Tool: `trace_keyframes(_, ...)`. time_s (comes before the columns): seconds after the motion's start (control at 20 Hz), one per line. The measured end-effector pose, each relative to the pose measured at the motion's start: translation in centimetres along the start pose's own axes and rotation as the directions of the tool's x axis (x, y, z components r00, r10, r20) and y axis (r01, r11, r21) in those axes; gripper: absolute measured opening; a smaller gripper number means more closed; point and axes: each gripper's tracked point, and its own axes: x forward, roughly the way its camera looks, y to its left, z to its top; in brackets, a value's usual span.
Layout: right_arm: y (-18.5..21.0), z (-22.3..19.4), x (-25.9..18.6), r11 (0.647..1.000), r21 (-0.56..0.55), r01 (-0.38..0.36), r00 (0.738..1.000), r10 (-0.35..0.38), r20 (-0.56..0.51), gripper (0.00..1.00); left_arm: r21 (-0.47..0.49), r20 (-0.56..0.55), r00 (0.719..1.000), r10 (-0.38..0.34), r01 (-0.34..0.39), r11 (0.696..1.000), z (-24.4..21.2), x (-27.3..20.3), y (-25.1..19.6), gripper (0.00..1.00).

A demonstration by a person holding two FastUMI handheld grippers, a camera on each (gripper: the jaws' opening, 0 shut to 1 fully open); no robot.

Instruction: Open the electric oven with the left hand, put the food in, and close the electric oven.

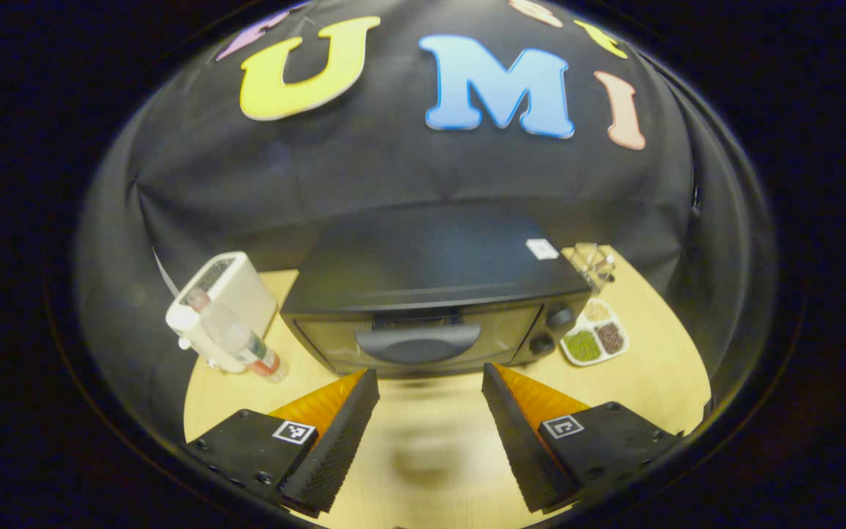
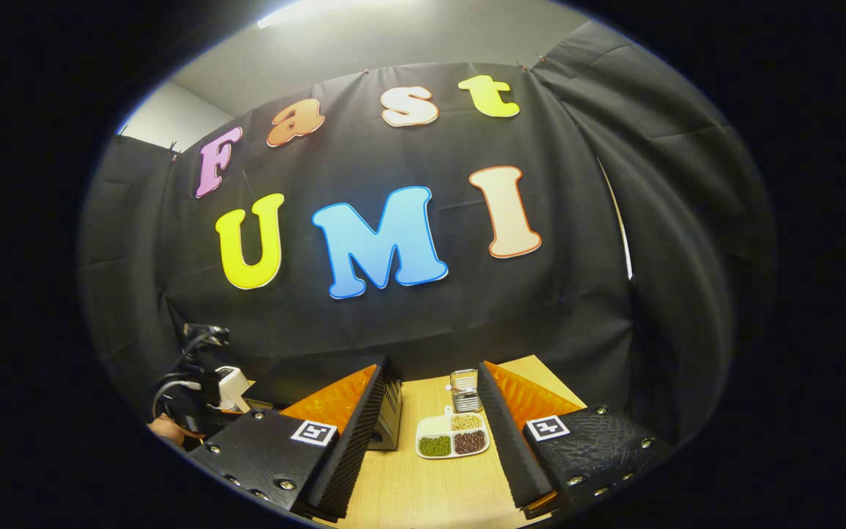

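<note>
Left gripper [image 1: 430, 389] hovered over the wooden table [image 1: 658, 367], jaws spread wide, nothing between them, facing the oven [image 1: 430, 294]. Oven sat mid-table with its door shut, handle [image 1: 417, 343] just ahead of the fingertips, not touched. Two knobs [image 1: 560, 317] on the oven's right side. A white appliance [image 1: 228, 305] and a bottle [image 1: 235, 339] stood left of the oven. A divided plate of food [image 1: 594, 338] lay right of it, a glass jar [image 1: 592, 266] behind the plate. Right gripper [image 2: 430, 433] was also spread apart and empty, above the table, with the plate of food [image 2: 452, 437] and jar [image 2: 465, 391] seen between its fingers, oven corner [image 2: 389, 411] at left. A hand [image 2: 169, 428] showed at far left.
</note>
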Motion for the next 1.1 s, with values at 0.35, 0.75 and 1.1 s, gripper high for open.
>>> trace_keyframes(0.35, 4.3, 4.0, -0.7, 0.992, -0.07, -0.109, 0.989, 0.116, 0.092, 0.8, -0.063, 0.501, 0.863, 0.07, -0.044, 0.997, 13.1, -17.0, -1.7, 1.0)
trace_keyframes(0.75, 8.1, 6.5, -4.0, 0.994, -0.064, -0.09, 0.984, 0.099, 0.147, 0.89, -0.06, 0.579, 0.815, 0.033, 0.002, 0.998, 14.7, -23.3, -0.3, 1.0)
trace_keyframes(1.1, 10.5, 6.9, -6.3, 0.995, -0.087, -0.05, 0.983, 0.065, 0.174, 0.89, -0.065, 0.592, 0.806, -0.009, 0.058, 0.996, 14.3, -24.9, 1.7, 0.96)
